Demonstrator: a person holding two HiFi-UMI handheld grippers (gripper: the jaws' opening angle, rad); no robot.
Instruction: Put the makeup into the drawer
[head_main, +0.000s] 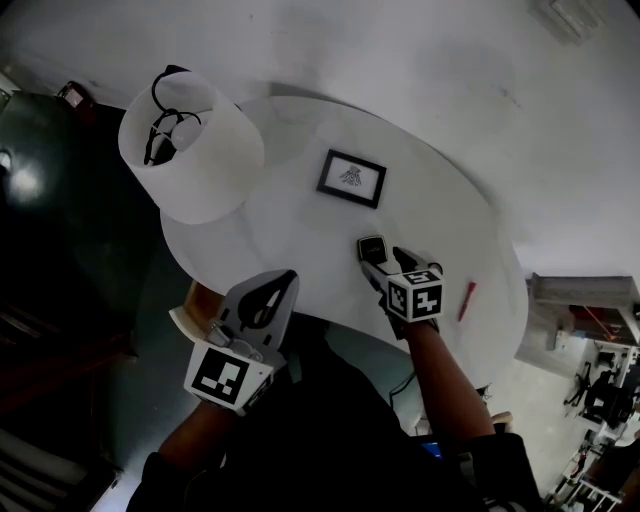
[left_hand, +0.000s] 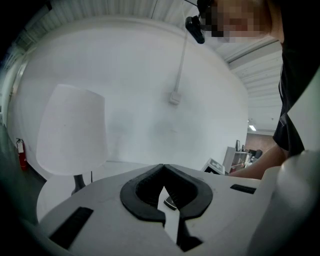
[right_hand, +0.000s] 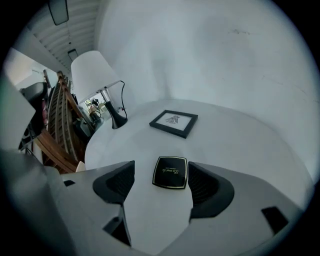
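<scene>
The makeup is a black square compact (head_main: 372, 247) with gold lettering. It lies flat on the round white table (head_main: 290, 235), near its front edge. My right gripper (head_main: 384, 255) points down at it and is open. In the right gripper view the compact (right_hand: 170, 172) sits between the two dark pads (right_hand: 206, 185), closer to the right one, and neither presses on it. My left gripper (head_main: 288, 277) hangs at the table's near left rim. In the left gripper view its jaws (left_hand: 163, 167) meet at the tips with nothing held. No drawer is clearly in view.
A white-shaded lamp (head_main: 190, 150) stands at the table's left. A black picture frame (head_main: 352, 178) lies flat in the middle, and a red pen (head_main: 466, 300) lies right of my right gripper. A tan wooden edge (head_main: 185, 322) shows under the rim beside my left gripper. Wooden furniture (right_hand: 55, 135) stands beyond the table.
</scene>
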